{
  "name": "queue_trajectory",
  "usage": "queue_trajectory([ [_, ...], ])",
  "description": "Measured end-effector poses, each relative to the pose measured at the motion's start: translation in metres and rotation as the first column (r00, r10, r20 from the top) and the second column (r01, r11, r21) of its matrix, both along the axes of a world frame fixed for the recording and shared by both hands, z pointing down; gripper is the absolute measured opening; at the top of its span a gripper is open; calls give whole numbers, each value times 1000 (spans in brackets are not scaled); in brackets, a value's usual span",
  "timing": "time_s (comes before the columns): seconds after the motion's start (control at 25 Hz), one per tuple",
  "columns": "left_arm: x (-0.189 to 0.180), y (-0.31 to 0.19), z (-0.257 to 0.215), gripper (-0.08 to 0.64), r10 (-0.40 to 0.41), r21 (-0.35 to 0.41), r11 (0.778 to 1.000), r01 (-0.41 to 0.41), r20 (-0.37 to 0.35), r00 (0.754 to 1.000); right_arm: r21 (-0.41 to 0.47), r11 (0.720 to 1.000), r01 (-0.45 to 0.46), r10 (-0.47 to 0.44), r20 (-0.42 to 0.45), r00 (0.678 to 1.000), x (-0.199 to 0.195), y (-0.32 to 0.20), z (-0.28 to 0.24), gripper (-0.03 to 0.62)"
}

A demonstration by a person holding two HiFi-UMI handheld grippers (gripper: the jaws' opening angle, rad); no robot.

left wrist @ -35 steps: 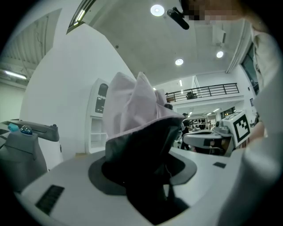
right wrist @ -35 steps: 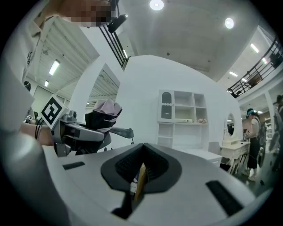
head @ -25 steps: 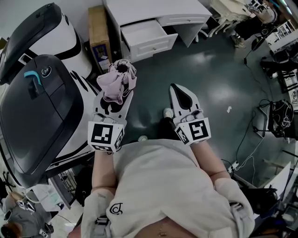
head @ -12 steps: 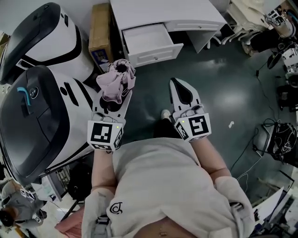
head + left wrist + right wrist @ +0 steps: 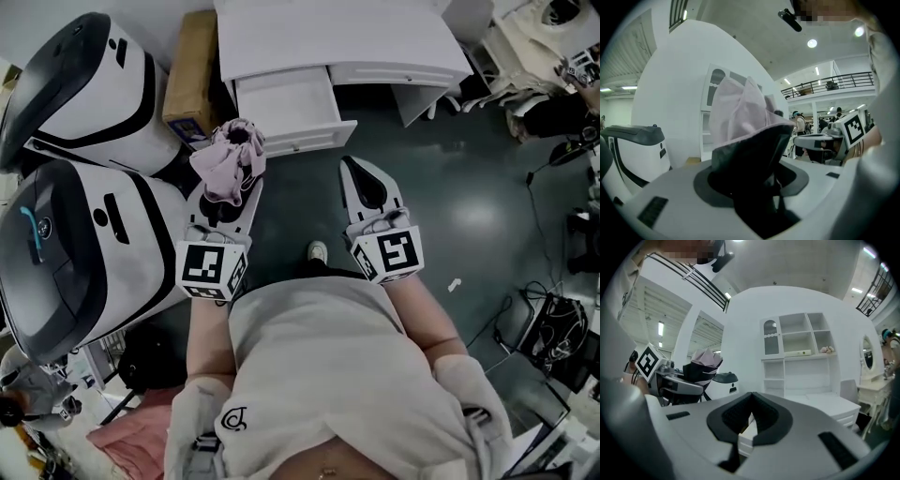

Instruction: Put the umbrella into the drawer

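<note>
while in the left gripper [image 5: 231,190], umbrella [image 5: 228,157] near the open drawer [image 5: 284,105]

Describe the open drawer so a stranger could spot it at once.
Find the white desk at the top of the head view, beside the brown cardboard box. At its end nearest the box sits the drawer: the only one pulled out, its white inside showing.

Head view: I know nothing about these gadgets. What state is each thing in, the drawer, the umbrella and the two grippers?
Drawer: pulled open, looks empty.
Umbrella: folded, clamped in the left gripper.
Left gripper: shut on the umbrella.
Right gripper: jaws together, holding nothing.
</note>
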State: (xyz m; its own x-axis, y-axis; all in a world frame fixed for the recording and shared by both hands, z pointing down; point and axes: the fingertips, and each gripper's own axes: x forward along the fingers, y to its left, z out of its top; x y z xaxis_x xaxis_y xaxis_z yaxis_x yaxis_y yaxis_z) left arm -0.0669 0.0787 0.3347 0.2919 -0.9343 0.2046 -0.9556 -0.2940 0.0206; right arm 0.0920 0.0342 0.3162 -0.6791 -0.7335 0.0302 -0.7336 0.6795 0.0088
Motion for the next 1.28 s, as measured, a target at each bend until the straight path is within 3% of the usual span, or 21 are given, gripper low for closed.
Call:
queue_trajectory([
  [0.44,36,-83,18,230,-2,-49,999,4,41,999,-29,998,54,-54,-2,999,21,-81,10,6],
  [0.84,19,-173,71,230,71,-141,988,-64,47,996,-80,997,-11,8,-39,999,4,-158,40,6],
  [1.28,-5,-265,158,229,188,-253,950,-181,5,982,-109,992,-64,61,-29,998,-25,-241,85,6],
])
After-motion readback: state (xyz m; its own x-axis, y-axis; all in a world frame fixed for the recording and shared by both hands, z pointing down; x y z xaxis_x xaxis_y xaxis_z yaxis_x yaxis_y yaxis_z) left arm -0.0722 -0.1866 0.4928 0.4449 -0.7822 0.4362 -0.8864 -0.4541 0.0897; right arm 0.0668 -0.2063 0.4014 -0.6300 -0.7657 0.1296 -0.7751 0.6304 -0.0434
